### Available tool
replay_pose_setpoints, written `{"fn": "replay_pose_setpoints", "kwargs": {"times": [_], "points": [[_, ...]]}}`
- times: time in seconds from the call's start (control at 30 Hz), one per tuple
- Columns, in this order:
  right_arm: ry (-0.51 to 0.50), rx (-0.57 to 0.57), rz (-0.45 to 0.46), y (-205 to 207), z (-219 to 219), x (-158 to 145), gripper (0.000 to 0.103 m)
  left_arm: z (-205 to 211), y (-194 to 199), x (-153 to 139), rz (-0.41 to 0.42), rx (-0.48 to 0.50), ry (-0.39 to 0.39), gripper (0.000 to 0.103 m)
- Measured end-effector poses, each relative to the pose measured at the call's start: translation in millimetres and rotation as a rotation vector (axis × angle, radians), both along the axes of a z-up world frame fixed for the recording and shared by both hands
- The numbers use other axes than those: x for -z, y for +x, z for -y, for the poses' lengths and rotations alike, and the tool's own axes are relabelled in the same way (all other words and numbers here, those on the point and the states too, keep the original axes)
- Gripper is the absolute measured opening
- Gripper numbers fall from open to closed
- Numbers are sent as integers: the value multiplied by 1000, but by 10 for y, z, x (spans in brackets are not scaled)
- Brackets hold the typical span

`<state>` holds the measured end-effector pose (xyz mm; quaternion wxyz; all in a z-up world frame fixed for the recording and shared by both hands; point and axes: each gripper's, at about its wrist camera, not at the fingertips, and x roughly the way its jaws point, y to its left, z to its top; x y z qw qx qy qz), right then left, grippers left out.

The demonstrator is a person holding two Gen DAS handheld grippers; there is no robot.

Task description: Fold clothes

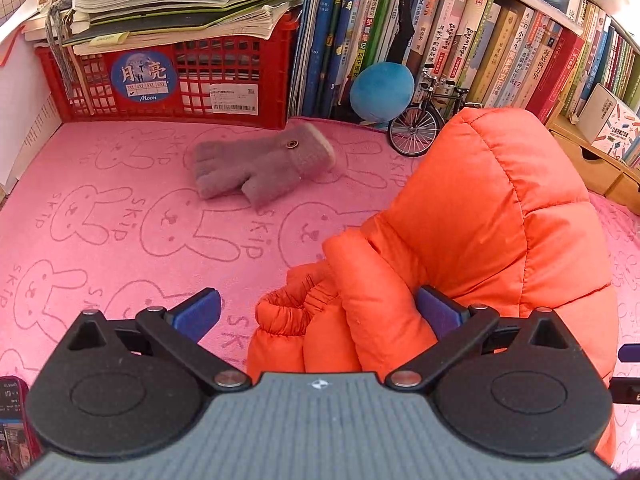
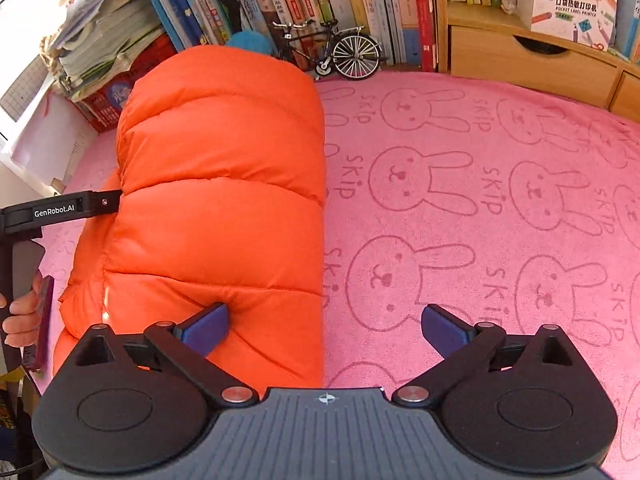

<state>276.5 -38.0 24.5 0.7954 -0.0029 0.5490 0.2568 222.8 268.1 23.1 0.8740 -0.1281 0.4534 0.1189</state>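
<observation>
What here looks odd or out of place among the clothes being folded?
A single grey glove lies alone and askew on the pink bunny mat, near the red crate, with no partner visible. The orange puffer jacket sits folded into a bulky bundle, one cuff bunched out at its side.

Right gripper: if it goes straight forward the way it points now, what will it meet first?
Probably the pink bunny towel: the open right gripper points down at it. The orange puffer jacket lies under its left finger, so that could touch first.
</observation>
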Motion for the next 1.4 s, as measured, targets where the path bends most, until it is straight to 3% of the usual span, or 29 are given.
{"fn": "replay_pose_setpoints", "kwargs": {"times": [0.07, 0.13, 0.17, 0.2, 0.3, 0.5, 0.57, 0.63, 0.8, 0.9, 0.97, 1.13, 1.3, 1.4], "points": [[48, 21, -72, -17, 4, 33, 101, -15, -18, 12, -3, -6, 0, 103], [82, 12, -108, -135, -56, 52, 86, -14, -38, 9, -6, -8, 14, 103], [95, 7, -122, -201, -94, 62, 71, -13, -48, 4, -7, -9, 24, 103], [90, 2, -119, -287, -150, 66, 67, -12, -59, 0, -8, -11, 33, 103], [69, -34, -117, -545, -349, 62, 60, -10, -90, -15, -12, -16, 63, 103], [128, -127, -289, -1071, -683, 123, 50, -17, -208, -54, -7, -14, 165, 103], [104, -145, -291, -1201, -745, 114, 50, -2, -238, -39, -4, -1, 189, 103], [78, -143, -223, -1228, -726, -6, 51, 8, -254, -32, 5, 3, 205, 103], [3, -174, 127, -1158, -650, -572, 49, 6, -265, -1, 23, 3, 210, 103], [-67, -265, 384, -1030, -838, -829, 42, -4, -282, 25, 34, -3, 200, 103], [-91, -330, 491, -930, -1048, -857, 41, -9, -301, 32, 44, -7, 198, 103], [-102, -413, 559, -658, -1487, -581, 40, -28, -400, 11, 76, -41, 264, 103], [-87, -410, 539, -497, -1694, -383, 41, -128, -435, 68, 70, -87, 286, 103], [-126, -426, 537, -461, -1771, -197, 41, -170, -433, 123, 77, -99, 296, 103]]}}
